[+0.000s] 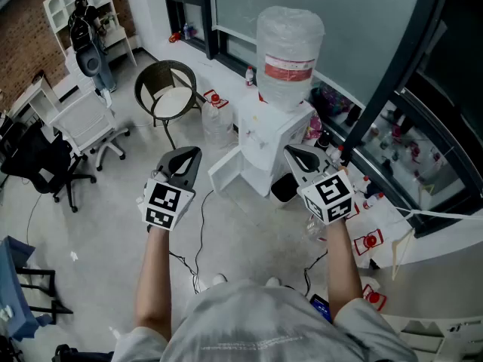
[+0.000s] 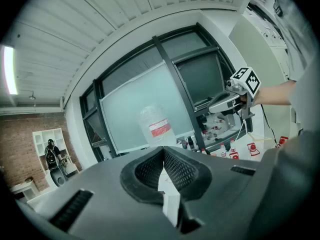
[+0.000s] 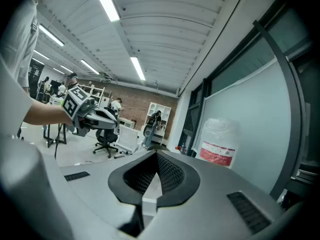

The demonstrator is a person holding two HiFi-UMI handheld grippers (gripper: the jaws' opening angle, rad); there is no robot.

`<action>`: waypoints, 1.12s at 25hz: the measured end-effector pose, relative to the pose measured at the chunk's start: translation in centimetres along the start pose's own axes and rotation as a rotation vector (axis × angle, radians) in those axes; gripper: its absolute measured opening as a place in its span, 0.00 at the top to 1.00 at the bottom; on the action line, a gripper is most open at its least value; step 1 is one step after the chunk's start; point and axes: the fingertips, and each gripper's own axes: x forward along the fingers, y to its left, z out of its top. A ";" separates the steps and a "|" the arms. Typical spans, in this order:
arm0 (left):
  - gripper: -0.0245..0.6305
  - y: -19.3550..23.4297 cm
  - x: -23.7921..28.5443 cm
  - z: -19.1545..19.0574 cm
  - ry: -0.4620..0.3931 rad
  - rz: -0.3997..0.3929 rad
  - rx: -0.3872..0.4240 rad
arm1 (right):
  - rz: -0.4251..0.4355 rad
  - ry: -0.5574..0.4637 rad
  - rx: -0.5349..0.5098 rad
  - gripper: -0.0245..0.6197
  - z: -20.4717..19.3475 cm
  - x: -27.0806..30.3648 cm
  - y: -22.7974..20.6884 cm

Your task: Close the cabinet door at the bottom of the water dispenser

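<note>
- Approach step: my left claw and right claw are both pressed together and empty, short of the water dispenser.
- Its bottom cabinet door stands open, swung out near my left claw.
- Next, I reckon, my left claw must push the door's outer face shut.

Right gripper fingers touch at their tips, empty, before the water bottle.

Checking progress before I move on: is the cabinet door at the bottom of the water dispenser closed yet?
No, the cabinet door stands swung wide open from the base of the water dispenser.
</note>
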 end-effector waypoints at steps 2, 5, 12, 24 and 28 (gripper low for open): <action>0.93 0.2 0.1 -0.3 0.006 -0.003 0.002 | 0.000 -0.001 0.002 0.92 0.0 0.3 0.0; 0.93 0.0 0.4 -0.5 0.015 -0.011 0.003 | -0.010 0.000 0.011 0.92 -0.3 0.4 -0.3; 0.93 -1.9 1.0 -1.0 0.049 -0.013 -0.020 | -0.022 -0.033 0.025 0.92 -1.1 -0.4 -1.5; 0.93 -5.0 1.9 -2.5 0.104 0.070 -0.104 | 0.089 -0.032 0.046 0.92 -4.5 -0.5 -4.4; 0.93 -2.4 3.0 -4.1 0.112 0.072 -0.089 | 0.085 -0.031 0.039 0.92 -4.2 2.0 -4.6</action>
